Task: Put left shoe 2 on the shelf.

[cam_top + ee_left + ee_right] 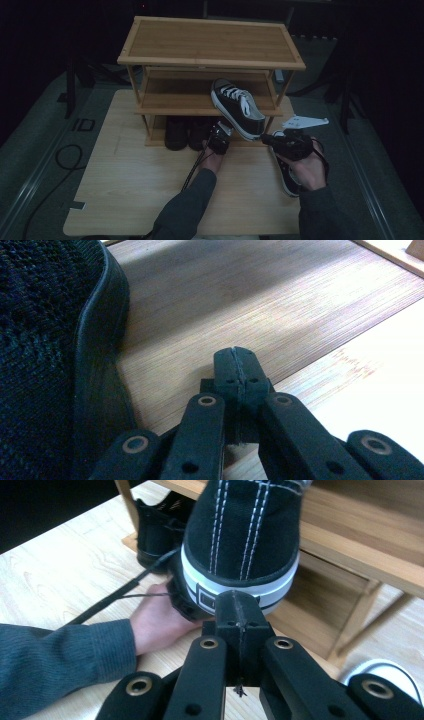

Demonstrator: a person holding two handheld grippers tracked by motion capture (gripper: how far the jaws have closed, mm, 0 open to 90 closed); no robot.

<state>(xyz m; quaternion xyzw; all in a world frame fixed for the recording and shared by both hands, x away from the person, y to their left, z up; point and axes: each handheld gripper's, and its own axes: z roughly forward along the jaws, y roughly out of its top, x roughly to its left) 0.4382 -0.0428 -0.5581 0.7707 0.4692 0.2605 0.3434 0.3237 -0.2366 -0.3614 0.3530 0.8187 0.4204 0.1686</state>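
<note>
A black canvas sneaker (pixel 239 107) with white laces and a white sole lies on the middle shelf of a wooden shoe rack (pixel 210 42), its heel jutting over the shelf's front edge. In the right gripper view my right gripper (pixel 239 602) is shut, and its tips are right at the sneaker's heel (pixel 245 535). From above, the right gripper (pixel 263 136) sits just right of that heel. My left gripper (pixel 222 129) is below the heel at the bottom shelf. The left gripper (pixel 236 357) is shut on nothing, beside a black shoe (pixel 45 365).
Two dark shoes (pixel 176 132) stand on the rack's bottom shelf. A second sneaker (pixel 287 175) lies on the light wooden table (pixel 135 175) under the right hand. Cables trail from the grippers across the table.
</note>
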